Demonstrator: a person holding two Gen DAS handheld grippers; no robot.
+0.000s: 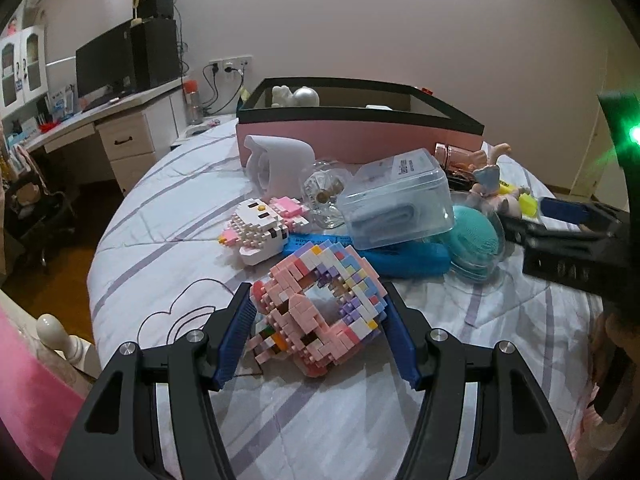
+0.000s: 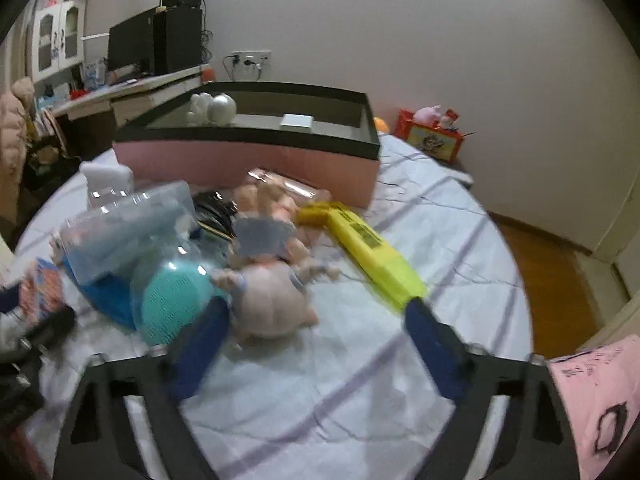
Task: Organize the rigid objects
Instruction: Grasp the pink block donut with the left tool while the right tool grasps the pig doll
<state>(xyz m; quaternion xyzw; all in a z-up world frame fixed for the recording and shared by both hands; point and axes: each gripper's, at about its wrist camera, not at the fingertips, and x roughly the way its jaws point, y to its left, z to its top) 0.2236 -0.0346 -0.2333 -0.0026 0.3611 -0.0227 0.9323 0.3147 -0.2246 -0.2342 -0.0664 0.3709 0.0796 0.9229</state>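
We've got the left gripper (image 1: 320, 334) clamped on the brick frame (image 1: 320, 312), both blue pads (image 1: 236, 340) tight against its sides. The frame sits at the near end of the bed (image 1: 132, 264), tipped up, open centre facing up and toward the camera, roughly square so no clear long axis.

Our right gripper (image 2: 316, 344) is spread wide, gripping nothing; left pad (image 2: 200, 352) sits just beside the pig toy (image 2: 268, 300), right pad near the yellow box (image 2: 368, 248). The yellow box lies flat, long axis running from near-right toward the pink box (image 2: 248, 160). This view is blurred.
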